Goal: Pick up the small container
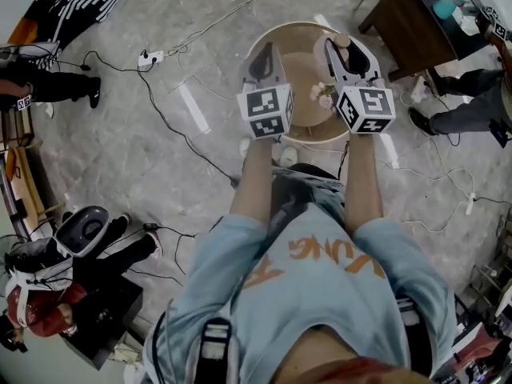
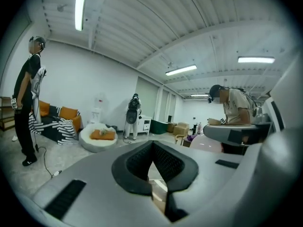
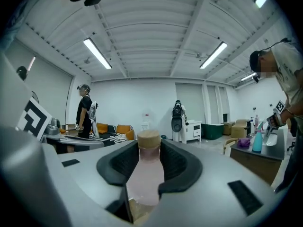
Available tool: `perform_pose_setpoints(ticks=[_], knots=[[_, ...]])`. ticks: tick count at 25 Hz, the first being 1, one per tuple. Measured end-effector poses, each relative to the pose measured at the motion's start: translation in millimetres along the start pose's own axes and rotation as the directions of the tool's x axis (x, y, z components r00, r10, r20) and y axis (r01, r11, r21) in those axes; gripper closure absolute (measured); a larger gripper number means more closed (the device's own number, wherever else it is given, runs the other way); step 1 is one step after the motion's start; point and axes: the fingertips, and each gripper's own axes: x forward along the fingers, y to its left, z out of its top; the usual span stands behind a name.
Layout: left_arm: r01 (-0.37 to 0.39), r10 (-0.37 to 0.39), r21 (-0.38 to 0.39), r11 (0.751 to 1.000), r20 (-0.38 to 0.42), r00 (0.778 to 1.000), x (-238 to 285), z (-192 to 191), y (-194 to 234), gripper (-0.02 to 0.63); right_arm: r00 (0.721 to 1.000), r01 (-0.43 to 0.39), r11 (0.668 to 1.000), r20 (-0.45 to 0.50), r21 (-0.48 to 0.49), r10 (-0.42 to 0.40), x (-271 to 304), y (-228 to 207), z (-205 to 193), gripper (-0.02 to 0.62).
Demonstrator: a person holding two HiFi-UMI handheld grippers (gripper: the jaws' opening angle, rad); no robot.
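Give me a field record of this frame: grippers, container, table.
right gripper: shut on small container
small container: pink body, cork-coloured cap toward the jaw tips
left gripper: jaws together, nothing between
round table: under both grippers, small flower cluster on it
task state: container held

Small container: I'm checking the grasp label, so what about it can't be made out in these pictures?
- Sides of the small container: right gripper view, hidden by the black pads of the right gripper pressed on them.
- Its body: head view, covered by the right gripper; only the cork lid shows.
- Its contents: right gripper view, the pinkish wall is too hazy to see through.
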Motion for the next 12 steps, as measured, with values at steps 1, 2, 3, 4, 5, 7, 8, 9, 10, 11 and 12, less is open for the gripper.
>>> perform_pose_setpoints(ticks=[1, 2, 3, 4, 5, 7, 8, 9, 10, 11, 12], knots=[[0.005, -0.005, 0.008, 1.000, 0.013, 1.000, -1.1, 8.5, -1.6, 0.582, 1.000, 0.001, 1.000, 0.012, -0.007, -0.001, -2.5, -1.5, 7.8, 0.442], [0.008, -0.008, 0.013, 1.000, 0.024, 1.000, -2.3, 16.3, -2.8, 0.583, 1.000, 0.003, 1.000, 0.023, -0.013, -0.003, -4.9, -3.0, 14.8, 0.442], [0.011, -0.012, 0.018, 1.000, 0.035, 0.999, -3.5, 22.8, -3.9, 0.583, 0.999, 0.005, 1.000, 0.033, -0.018, -0.004, -7.1, -4.2, 20.2, 0.442], [0.014, -0.015, 0.025, 1.000, 0.045, 0.999, -4.3, 28.0, -5.0, 0.583, 0.999, 0.006, 1.000, 0.041, -0.019, -0.005, -8.9, -5.4, 23.7, 0.442], [0.017, -0.019, 0.034, 0.999, 0.053, 0.998, -4.0, 32.2, -6.5, 0.583, 0.999, 0.008, 1.000, 0.049, -0.018, -0.007, -9.7, -7.3, 25.9, 0.442], [0.028, -0.032, 0.058, 0.998, 0.069, 0.997, -1.6, 41.0, -11.0, 0.583, 0.998, 0.012, 1.000, 0.062, -0.017, -0.011, -9.2, -11.8, 29.9, 0.442], [0.034, -0.039, 0.069, 0.997, 0.076, 0.996, -1.4, 46.0, -13.4, 0.583, 0.998, 0.015, 1.000, 0.066, -0.020, -0.013, -9.2, -13.1, 32.9, 0.442], [0.039, -0.046, 0.080, 0.996, 0.081, 0.996, -2.7, 50.9, -15.6, 0.583, 0.997, 0.018, 1.000, 0.070, -0.023, -0.016, -10.4, -13.4, 36.6, 0.442], [0.044, -0.052, 0.088, 0.995, 0.086, 0.995, -5.1, 55.1, -17.6, 0.583, 0.997, 0.020, 0.999, 0.074, -0.025, -0.018, -12.5, -13.0, 40.6, 0.442], [0.048, -0.057, 0.095, 0.994, 0.089, 0.994, -8.0, 58.4, -19.6, 0.583, 0.997, 0.023, 0.999, 0.078, -0.025, -0.021, -15.3, -12.4, 44.1, 0.442], [0.052, -0.061, 0.101, 0.994, 0.091, 0.994, -10.6, 60.6, -21.5, 0.583, 0.996, 0.025, 0.999, 0.082, -0.025, -0.023, -18.1, -12.0, 46.9, 0.442]])
